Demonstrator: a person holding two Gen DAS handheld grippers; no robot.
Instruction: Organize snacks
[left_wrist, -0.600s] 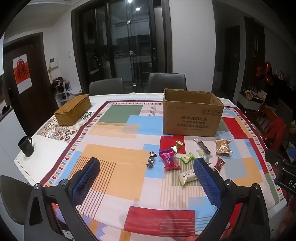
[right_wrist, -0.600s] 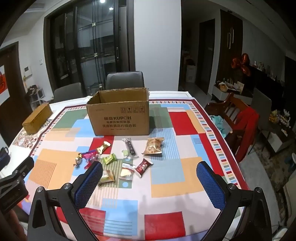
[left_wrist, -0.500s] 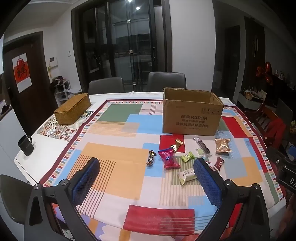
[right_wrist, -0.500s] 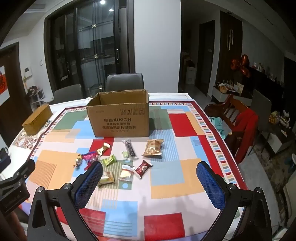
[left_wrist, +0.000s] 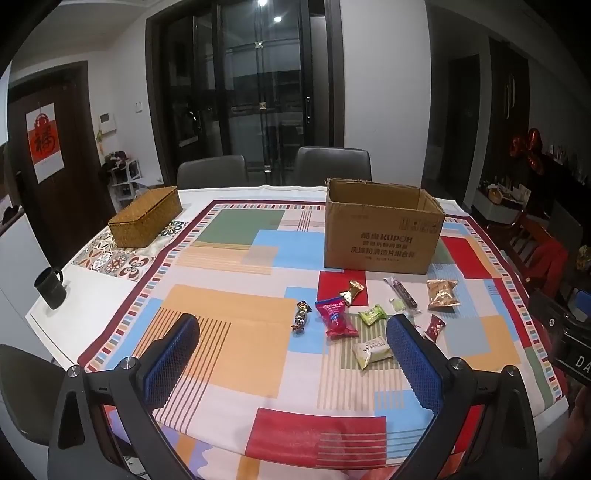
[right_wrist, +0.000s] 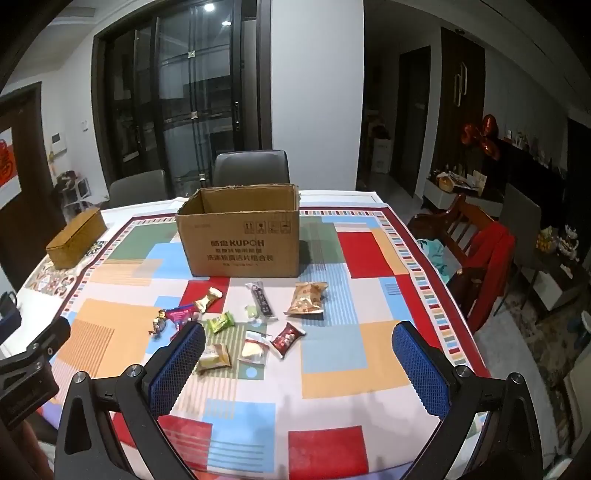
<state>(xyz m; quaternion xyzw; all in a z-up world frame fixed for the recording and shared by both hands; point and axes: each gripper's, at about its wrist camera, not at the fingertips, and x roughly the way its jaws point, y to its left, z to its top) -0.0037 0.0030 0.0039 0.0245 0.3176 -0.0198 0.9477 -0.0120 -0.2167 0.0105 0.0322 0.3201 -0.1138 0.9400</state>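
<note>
Left gripper (left_wrist: 291, 349): I hold it tilted downward, jaws wide apart, empty.
Right gripper (right_wrist: 299, 360): same downward tilt, jaws apart, empty.
Snacks (right_wrist: 255, 317): scattered at twelve o'clock, before cardboard box (right_wrist: 240, 236).

A table (left_wrist: 92, 314) under a patchwork cloth (left_wrist: 229, 332) carries a cardboard box (left_wrist: 380, 236), scattered snacks (left_wrist: 336, 317), a wicker box (left_wrist: 146, 216) and a mug (left_wrist: 51, 291).

Small wrapped snacks (right_wrist: 258, 321) scattered flat before open, upright cardboard box (right_wrist: 240, 236)
</note>
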